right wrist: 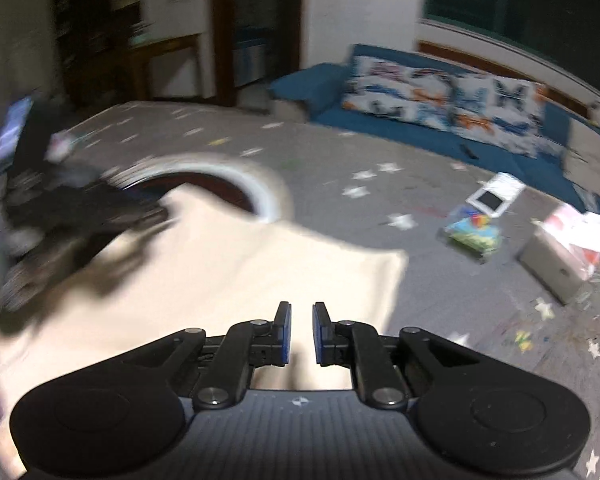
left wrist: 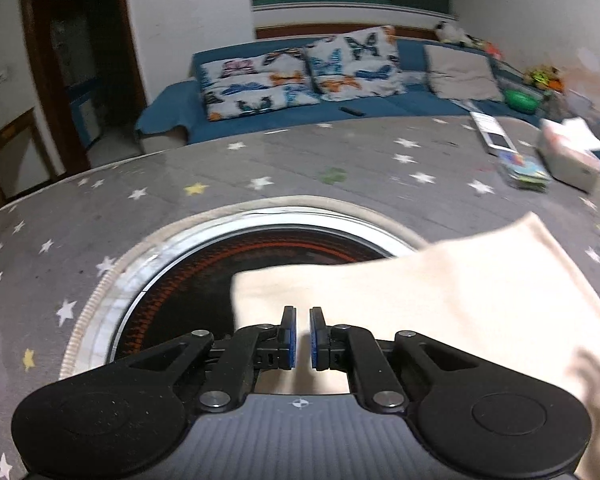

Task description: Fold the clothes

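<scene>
A cream folded cloth (left wrist: 460, 292) lies on the grey star-print tablecloth (left wrist: 260, 160), and its left part covers the round stove opening (left wrist: 260, 256) in the table's middle. My left gripper (left wrist: 303, 312) hovers over the cloth's near left edge with its blue pads almost together and nothing pinched between them. In the right wrist view the cloth (right wrist: 220, 276) spreads from the opening toward me. My right gripper (right wrist: 301, 308) is above its near right part, pads a narrow slit apart and bare. The left gripper (right wrist: 156, 214) shows as a dark blur over the cloth's far left corner.
A tissue box (left wrist: 572, 160), a colourful packet (left wrist: 526, 170) and a white flat device (left wrist: 494, 132) sit at the table's far right. Beyond the table stands a blue sofa (left wrist: 380, 108) with butterfly cushions (left wrist: 300, 76). A dark doorway is at the far left.
</scene>
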### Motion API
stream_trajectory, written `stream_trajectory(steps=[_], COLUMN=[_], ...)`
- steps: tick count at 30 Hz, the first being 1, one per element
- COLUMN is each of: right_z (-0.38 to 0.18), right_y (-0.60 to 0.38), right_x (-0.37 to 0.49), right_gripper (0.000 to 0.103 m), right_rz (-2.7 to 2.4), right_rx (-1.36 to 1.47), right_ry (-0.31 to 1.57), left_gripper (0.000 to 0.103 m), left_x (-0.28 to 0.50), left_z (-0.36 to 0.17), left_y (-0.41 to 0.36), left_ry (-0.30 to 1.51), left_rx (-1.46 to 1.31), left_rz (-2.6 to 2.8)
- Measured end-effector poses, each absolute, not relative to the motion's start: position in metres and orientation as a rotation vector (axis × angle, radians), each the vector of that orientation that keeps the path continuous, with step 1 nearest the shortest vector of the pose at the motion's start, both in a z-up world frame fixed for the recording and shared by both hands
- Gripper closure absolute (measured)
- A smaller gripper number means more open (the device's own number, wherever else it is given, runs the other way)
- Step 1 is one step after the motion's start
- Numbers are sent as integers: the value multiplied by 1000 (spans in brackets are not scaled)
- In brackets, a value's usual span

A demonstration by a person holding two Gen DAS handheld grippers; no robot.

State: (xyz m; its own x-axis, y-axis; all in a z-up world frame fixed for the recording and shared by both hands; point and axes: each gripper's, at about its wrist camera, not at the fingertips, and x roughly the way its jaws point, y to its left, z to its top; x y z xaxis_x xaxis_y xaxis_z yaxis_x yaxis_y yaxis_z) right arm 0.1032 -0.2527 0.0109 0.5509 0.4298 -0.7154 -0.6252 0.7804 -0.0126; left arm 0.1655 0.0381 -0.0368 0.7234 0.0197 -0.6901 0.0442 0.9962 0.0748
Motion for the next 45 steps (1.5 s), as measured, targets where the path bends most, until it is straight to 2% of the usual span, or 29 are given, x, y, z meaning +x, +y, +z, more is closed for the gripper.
stream_trajectory(steps=[8, 11, 16, 17, 20, 30, 34, 36, 37, 45], right_z=[10, 5, -8, -10, -17, -15, -11, -8, -7, -16], right_y=[-233, -220, -198, -195, -191, -206, -205, -205, -205, -197], right_x=[7, -12, -17, -16, -14, -40, -40, -39, -38, -28], right_gripper=[82, 74, 74, 75, 98, 102, 96, 81, 78, 79], right_rz=[892, 962, 969, 966, 984, 1022, 984, 965, 956, 947], right_rx=[-431, -489, -549, -553, -539, -551, -556, -569, -577, -582], right_ry=[821, 805, 746, 742, 764, 792, 763, 736, 727, 716], left_gripper=[95, 94, 94, 94, 92, 91, 91, 88, 88, 86], left_x=[150, 147, 144, 144, 143, 144, 144, 143, 143, 143], left_z=[-40, -42, -46, -47, -48, -50, -49, -49, -49, -50], left_y=[23, 22, 19, 20, 21, 24, 24, 25, 25, 26], left_ry=[779, 785, 795, 797, 795, 782, 785, 784, 784, 782], left_rx=[114, 112, 125, 125, 126, 117, 116, 116, 116, 113], left_rz=[-36, -35, -30, -29, -26, -9, -8, -5, -4, 0])
